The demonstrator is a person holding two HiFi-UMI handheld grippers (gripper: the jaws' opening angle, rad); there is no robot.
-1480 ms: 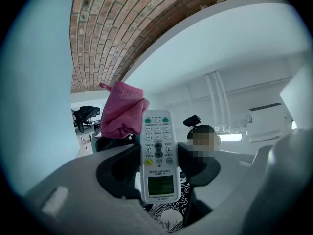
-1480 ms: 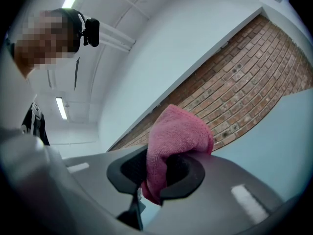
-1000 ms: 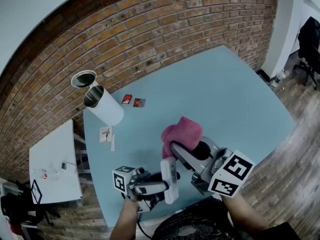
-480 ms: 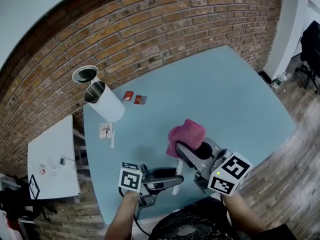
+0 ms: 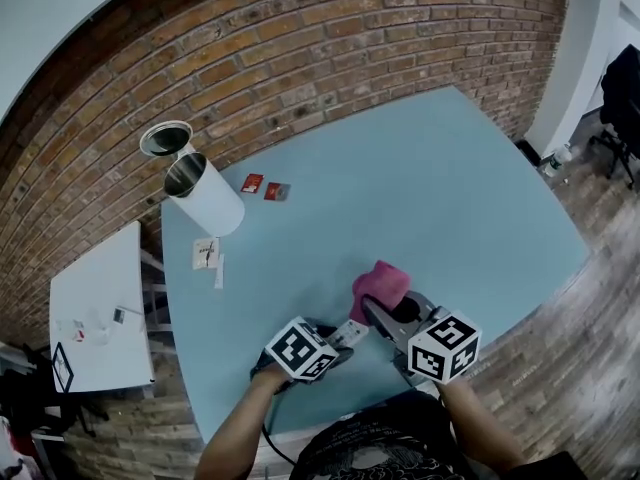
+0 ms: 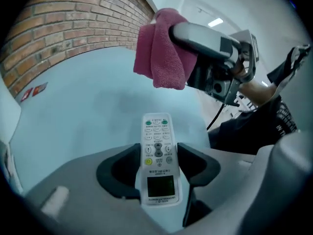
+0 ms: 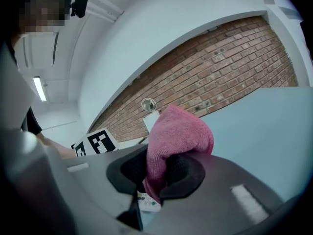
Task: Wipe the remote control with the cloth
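Between the fingers of the left gripper (image 6: 158, 156), the remote control (image 6: 157, 131) is clamped by its two long edges. The jaws stand wide because the body is wide, and the pads press on it about halfway along. Its display end lies back toward the gripper body. The button end sticks out past the fingertips, face up, low over the blue table (image 5: 430, 188). No view shows whether it touches the surface.

The remote looks like a light, stiff plastic shell with smooth sides, so it could slide or twist under a hard rub. Gripping the edges looks sensible, since it leaves the whole button face free. Only the strips under the pads would need a change of grip.

Further right, beyond those fingertips and apart from the remote's far end, hangs the pink cloth (image 6: 161, 53). The right gripper (image 7: 159, 173) has it pinched. Its jaws are nearly together on a gathered fold, and a rounded lobe of cloth bulges out past the fingertips.

The cloth is soft, limp and fuzzy, so it should mould over the buttons and is unlikely to scratch. Because it is slack, the lobe close to the fingertips probably wipes best. A looser tail would likely just drag.
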